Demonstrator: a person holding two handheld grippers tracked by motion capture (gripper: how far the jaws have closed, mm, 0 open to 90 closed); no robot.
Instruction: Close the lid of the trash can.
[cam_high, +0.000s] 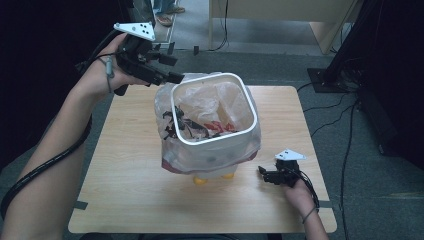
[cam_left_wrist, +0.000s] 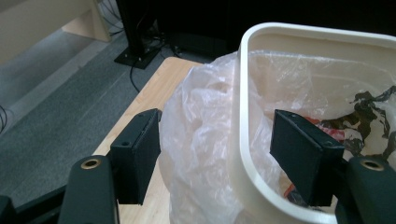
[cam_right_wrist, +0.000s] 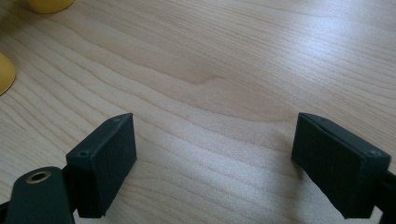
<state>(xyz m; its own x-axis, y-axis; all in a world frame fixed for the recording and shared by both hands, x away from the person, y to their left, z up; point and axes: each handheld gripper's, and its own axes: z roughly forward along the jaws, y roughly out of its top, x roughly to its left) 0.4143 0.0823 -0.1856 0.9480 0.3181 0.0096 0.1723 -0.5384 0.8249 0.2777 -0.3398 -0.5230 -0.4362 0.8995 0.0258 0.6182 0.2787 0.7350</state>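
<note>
Your left gripper (cam_high: 170, 67) has its 2 jaws spread astride the far-left rim of the white bin (cam_high: 214, 142), which stands upright mid-table, mouth up, under its plastic liner bag (cam_high: 167, 102). Your right gripper (cam_high: 265, 175) rests spread wide, empty, near-right on the table (cam_high: 130, 170).

The high view looks forward and down from above the person's side, taking in the whole counter (cam_high: 125, 165) from some way off. The left gripper view rides close to the white bin (cam_left_wrist: 247, 140), looking along its rim and across the counter's edge. The right gripper view faces down, close over bare wood. All three share the counter.
</note>
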